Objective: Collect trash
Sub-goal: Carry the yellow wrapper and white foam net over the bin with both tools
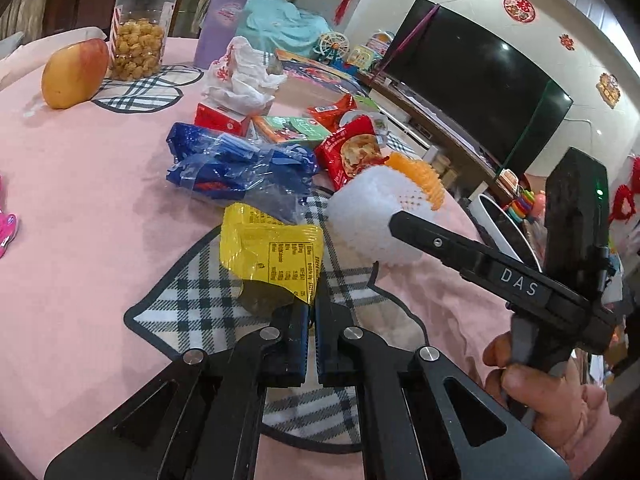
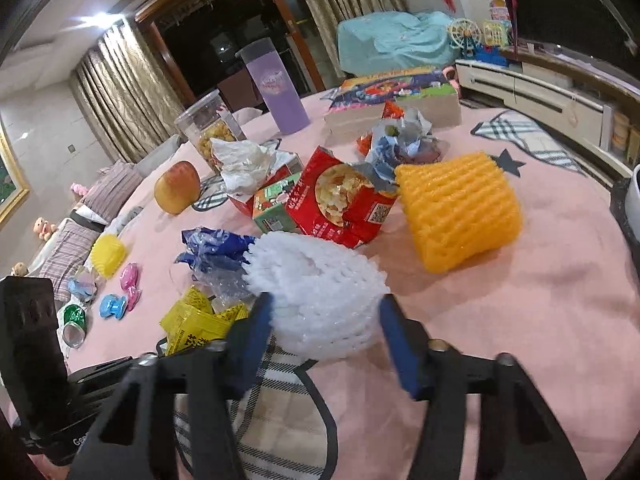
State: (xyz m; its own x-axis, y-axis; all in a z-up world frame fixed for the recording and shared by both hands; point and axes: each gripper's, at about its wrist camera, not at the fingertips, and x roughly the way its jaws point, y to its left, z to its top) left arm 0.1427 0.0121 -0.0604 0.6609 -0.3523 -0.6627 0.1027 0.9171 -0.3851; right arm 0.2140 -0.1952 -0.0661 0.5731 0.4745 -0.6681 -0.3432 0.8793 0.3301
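A crumpled yellow wrapper lies on the plaid patch of the pink tablecloth. My left gripper is shut, its tips pinching the wrapper's near corner. Just right of it sits a white foam fruit net. My right gripper straddles this net, a blue pad pressing on either side. From the left wrist view, one right finger lies against the white net. The yellow wrapper shows at the lower left of the right wrist view.
More litter lies behind: a blue plastic bag, a red snack bag, an orange foam net, a green carton and a white bag. An apple, a snack jar and a purple bottle stand farther back. A white bin sits past the table's right edge.
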